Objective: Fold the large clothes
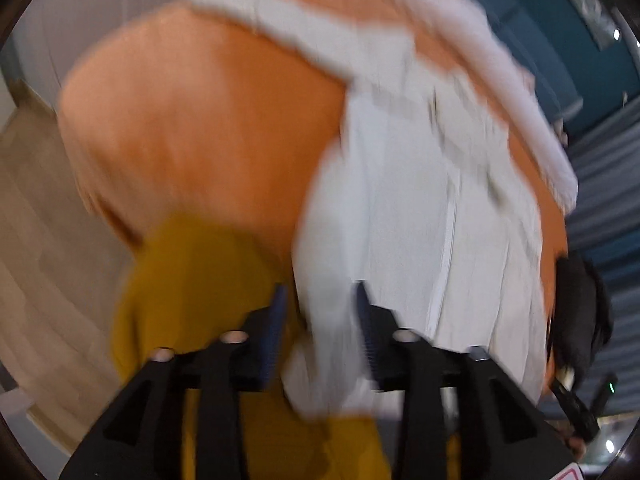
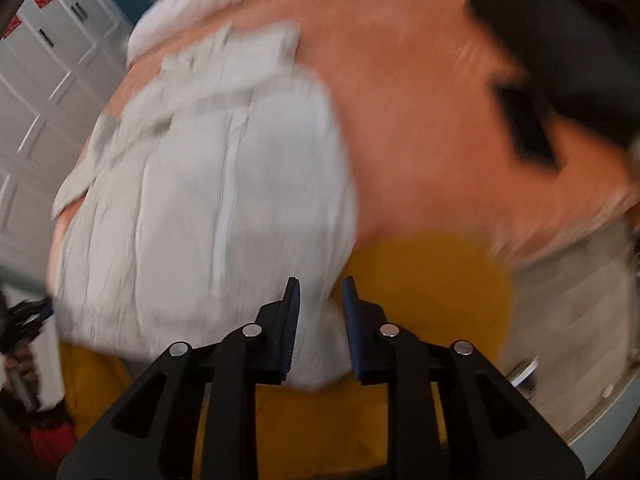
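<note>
A pale grey zippered garment lies spread and creased on an orange-covered surface. Its near corner droops over a mustard-yellow cloth at the front edge. My left gripper points down at that corner with its blue pads apart, and the garment's edge shows in the gap beside the right pad. My right gripper stands narrower, with the grey corner showing between its pads but no visible pinch. Both views are blurred by motion.
A blurred black object sits on the orange cover at the far right. White panelled doors with red labels stand to the left. Pale wood floor lies beside the surface, and a blue wall lies beyond it.
</note>
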A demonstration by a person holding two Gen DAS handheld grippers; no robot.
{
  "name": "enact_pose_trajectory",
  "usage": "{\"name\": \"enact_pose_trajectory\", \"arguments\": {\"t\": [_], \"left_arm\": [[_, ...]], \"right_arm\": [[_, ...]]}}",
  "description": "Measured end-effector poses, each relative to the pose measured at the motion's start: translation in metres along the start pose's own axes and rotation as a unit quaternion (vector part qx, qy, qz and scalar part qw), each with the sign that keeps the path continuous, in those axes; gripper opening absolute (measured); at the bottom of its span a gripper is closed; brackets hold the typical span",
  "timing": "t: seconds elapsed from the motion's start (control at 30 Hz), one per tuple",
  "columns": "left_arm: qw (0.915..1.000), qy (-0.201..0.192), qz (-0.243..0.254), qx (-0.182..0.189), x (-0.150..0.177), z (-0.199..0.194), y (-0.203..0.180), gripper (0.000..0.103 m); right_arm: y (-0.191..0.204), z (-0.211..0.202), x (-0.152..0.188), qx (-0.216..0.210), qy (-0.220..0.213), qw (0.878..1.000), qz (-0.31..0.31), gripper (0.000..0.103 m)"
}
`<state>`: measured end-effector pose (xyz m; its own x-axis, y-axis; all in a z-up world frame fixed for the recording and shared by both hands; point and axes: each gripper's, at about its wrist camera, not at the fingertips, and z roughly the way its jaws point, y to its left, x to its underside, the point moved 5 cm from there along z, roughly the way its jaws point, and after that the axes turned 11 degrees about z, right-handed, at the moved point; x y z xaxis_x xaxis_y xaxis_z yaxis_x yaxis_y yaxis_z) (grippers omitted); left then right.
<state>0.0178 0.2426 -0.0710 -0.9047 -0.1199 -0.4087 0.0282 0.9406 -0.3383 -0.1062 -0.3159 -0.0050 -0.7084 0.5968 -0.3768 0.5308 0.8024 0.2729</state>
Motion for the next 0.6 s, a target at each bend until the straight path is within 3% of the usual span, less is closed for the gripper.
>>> {"name": "enact_pose_trajectory", "arguments": {"t": [0.07,0.13,0.2,0.33,0.5,0.6], "left_arm": [[0.9973,-0.067,-0.007,-0.030,-0.052,-0.012,0.015,0.069],[0.9931,-0.103,-0.017,-0.054,-0.093,-0.009,0.031,0.071],[0.9888,-0.125,-0.047,-0.066,-0.145,0.006,0.054,0.074],[0.9761,-0.141,-0.157,-0.053,-0.219,0.050,0.114,0.074],[0.9597,-0.120,-0.250,-0.042,-0.261,0.104,0.161,0.074],[0.9512,-0.111,-0.287,-0.025,-0.254,0.123,0.174,0.071]], "right_arm": [[0.019,-0.012,-0.026,-0.011,-0.045,0.999,-0.012,0.022],[0.055,-0.009,-0.055,-0.041,-0.071,0.996,-0.031,0.022],[0.102,0.005,-0.073,-0.065,-0.081,0.993,-0.055,0.022],[0.204,0.059,-0.091,-0.095,-0.078,0.985,-0.119,0.022],[0.297,0.129,-0.094,-0.123,-0.043,0.980,-0.148,0.022],[0.336,0.168,-0.090,-0.132,-0.015,0.977,-0.167,0.022]]}}
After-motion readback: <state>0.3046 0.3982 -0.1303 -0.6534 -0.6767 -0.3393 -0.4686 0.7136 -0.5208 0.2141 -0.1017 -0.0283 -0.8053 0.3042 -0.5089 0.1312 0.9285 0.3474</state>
